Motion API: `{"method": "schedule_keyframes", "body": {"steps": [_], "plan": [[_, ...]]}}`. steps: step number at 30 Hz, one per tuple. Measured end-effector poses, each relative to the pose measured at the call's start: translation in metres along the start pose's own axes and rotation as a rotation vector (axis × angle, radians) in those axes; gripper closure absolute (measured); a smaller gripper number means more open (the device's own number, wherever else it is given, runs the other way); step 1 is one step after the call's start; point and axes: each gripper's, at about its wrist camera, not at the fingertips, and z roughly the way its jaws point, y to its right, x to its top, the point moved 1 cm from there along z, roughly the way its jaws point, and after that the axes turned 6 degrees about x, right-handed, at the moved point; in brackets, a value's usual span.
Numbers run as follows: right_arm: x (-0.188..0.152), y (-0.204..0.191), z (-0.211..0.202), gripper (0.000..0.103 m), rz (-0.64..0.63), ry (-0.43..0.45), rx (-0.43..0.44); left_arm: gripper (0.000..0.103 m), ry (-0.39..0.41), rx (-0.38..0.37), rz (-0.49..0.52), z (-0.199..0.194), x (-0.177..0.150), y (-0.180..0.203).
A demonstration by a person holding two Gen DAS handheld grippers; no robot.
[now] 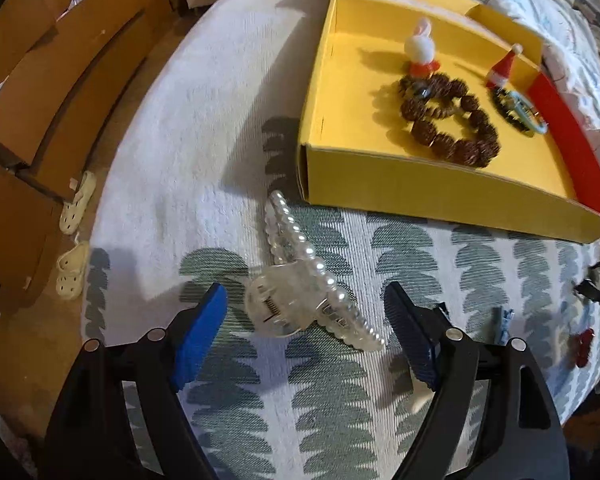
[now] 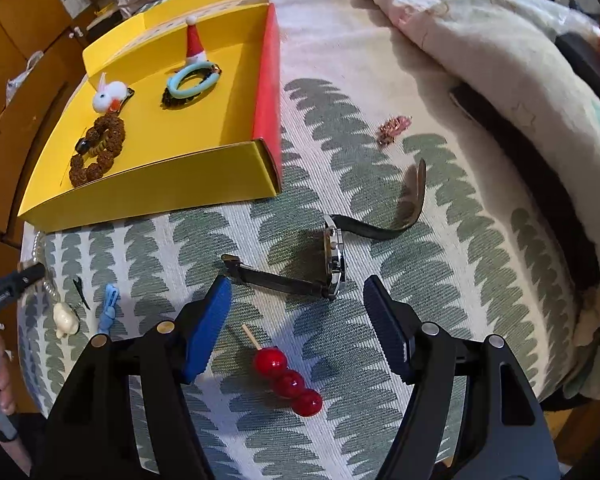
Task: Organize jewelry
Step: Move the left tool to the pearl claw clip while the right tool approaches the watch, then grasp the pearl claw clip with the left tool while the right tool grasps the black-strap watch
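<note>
A clear pearl hair claw (image 1: 300, 284) lies on the patterned cloth between the tips of my open left gripper (image 1: 306, 310). The yellow box (image 1: 420, 196) beyond it holds a brown bead bracelet (image 1: 448, 124), a bunny clip (image 1: 420, 48), a Santa hat clip (image 1: 502, 68) and a blue ring (image 1: 530, 114). My right gripper (image 2: 296, 312) is open over a black wristwatch (image 2: 334, 258) and a red candied-fruit hairpin (image 2: 286, 376). The box also shows in the right wrist view (image 2: 160, 196).
A blue clip (image 2: 108, 308), a black pin (image 2: 80, 290), a cream charm (image 2: 65, 318) and a pink brooch (image 2: 394, 126) lie on the cloth. A bedding roll (image 2: 500, 60) is at the right. Cardboard boxes (image 1: 40, 80) and sandals (image 1: 76, 204) are on the floor at left.
</note>
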Motion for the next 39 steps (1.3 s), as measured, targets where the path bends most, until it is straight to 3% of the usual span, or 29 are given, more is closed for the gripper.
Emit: {"method": "schedule_keyframes", "body": {"steps": [7,10,12,15,25,34,39], "plan": [[0.008,0.005,0.007,0.036,0.026,0.036,-0.056,0.024,0.007,0.04,0.004,0.008,0.001,0.013],[0.01,0.009,0.014,0.045,0.052,0.031,-0.054,0.023,0.012,0.069,0.014,0.012,0.0,0.016],[0.01,0.011,0.02,0.06,0.06,0.022,-0.086,0.023,0.006,0.081,0.015,0.017,0.0,0.017],[0.012,0.012,0.026,0.071,0.072,0.013,-0.086,0.024,0.01,0.09,0.015,0.019,0.002,0.017],[0.019,0.011,0.041,0.072,0.068,0.012,-0.117,0.023,0.013,0.097,0.019,0.023,0.005,0.019],[0.022,0.02,0.045,0.073,0.051,0.022,-0.067,0.023,0.016,0.104,0.032,0.024,0.004,0.021],[0.022,0.025,0.043,0.086,0.063,0.009,-0.056,0.023,0.011,0.096,0.034,0.022,0.001,0.021]]}}
